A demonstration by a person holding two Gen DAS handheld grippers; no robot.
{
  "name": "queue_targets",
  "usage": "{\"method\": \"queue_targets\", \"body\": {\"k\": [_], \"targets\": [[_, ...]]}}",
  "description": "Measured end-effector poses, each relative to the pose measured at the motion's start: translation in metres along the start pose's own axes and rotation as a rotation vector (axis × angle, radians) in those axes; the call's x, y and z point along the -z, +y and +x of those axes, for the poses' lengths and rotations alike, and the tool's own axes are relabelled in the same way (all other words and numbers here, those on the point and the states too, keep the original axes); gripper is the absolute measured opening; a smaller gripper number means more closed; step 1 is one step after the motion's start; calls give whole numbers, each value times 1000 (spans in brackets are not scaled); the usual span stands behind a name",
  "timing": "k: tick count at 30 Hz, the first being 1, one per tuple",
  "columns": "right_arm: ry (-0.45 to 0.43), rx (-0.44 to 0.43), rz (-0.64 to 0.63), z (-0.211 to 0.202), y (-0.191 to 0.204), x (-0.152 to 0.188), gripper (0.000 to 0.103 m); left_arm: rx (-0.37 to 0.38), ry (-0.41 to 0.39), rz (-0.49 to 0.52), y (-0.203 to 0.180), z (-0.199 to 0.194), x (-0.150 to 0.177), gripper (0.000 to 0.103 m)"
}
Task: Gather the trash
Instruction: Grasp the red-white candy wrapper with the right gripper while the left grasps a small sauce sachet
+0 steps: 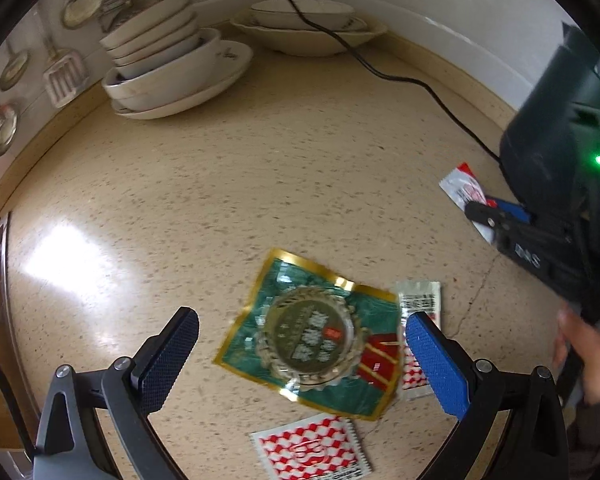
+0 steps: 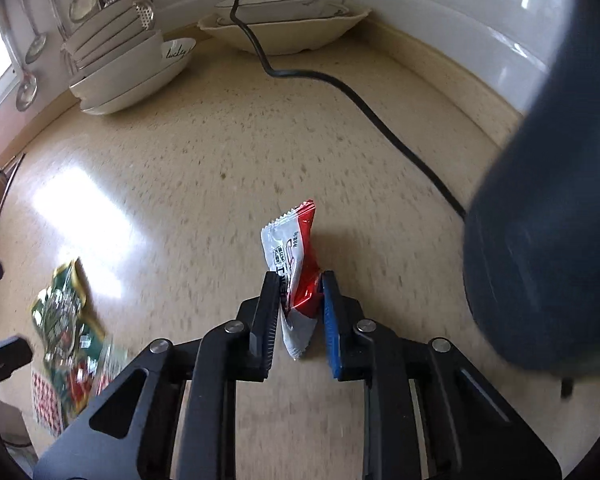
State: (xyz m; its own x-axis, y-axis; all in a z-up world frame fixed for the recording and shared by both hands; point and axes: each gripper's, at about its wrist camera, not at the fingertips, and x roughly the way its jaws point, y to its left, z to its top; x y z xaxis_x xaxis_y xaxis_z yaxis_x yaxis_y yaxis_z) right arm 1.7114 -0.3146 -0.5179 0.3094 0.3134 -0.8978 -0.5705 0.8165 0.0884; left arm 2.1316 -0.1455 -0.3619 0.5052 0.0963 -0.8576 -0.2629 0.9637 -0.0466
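While R tool [image 2: 300, 280] grips sachet [image 2: 294, 256]: L tool [image 1: 300, 328] wide.

the large wrapper [image 1: 312, 332] lies flat on the countertop [image 1: 260, 160] between the spread fingers of the left gripper [image 1: 300, 328]. a checkered sachet [image 1: 312, 446] lies nearer than it; a second sachet [image 1: 420, 304] is tucked under its right edge, by the right finger. far ahead to the left a stack of bowls [image 1: 168, 64] sits by the wall, a wide dish [image 1: 308, 28] right of it. a cable [image 1: 380, 68] runs from the back wall to the right. the right gripper [image 2: 300, 280] pinches a small packet [image 2: 294, 256] sticking up ahead of it, with a dark appliance [image 2: 540, 260] on its right.
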Motion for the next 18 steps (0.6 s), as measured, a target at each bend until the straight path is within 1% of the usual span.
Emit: {"method": "queue_targets", "body": {"k": [3,4,6,7,9,10,13,14,15,16,17,18], "targets": [[-11,-11,72,-20,-8,23,19,16,9,26,-15,7,1,102],[-8,-14,88,-23,-9,27,19,19,13,42,-22,12,2,101],[-14,-14,139,-35,-15,44,19,12,19,78,-34,21,3,98],[-9,-13,150,-37,-15,47,19,2,30,100,-41,28,4,90],[-11,-10,183,-43,-19,60,19,17,55,121,-48,37,6,80],[-8,-16,202,-46,-23,64,19,7,47,135,-53,39,8,79],[-12,-19,234,-50,-27,73,19,11,29,164,-60,39,9,68],[-15,-16,242,-53,-28,76,19,9,23,174,-62,39,9,66],[-18,-16,244,-54,-28,78,19,2,18,187,-64,39,10,60],[-19,-21,251,-57,-28,80,19,-9,3,207,-65,39,12,46],[-25,-23,257,-60,-28,81,19,-6,-19,216,-65,38,13,38],[-30,-23,260,-62,-27,82,19,-12,-32,213,-63,38,13,23]]}}
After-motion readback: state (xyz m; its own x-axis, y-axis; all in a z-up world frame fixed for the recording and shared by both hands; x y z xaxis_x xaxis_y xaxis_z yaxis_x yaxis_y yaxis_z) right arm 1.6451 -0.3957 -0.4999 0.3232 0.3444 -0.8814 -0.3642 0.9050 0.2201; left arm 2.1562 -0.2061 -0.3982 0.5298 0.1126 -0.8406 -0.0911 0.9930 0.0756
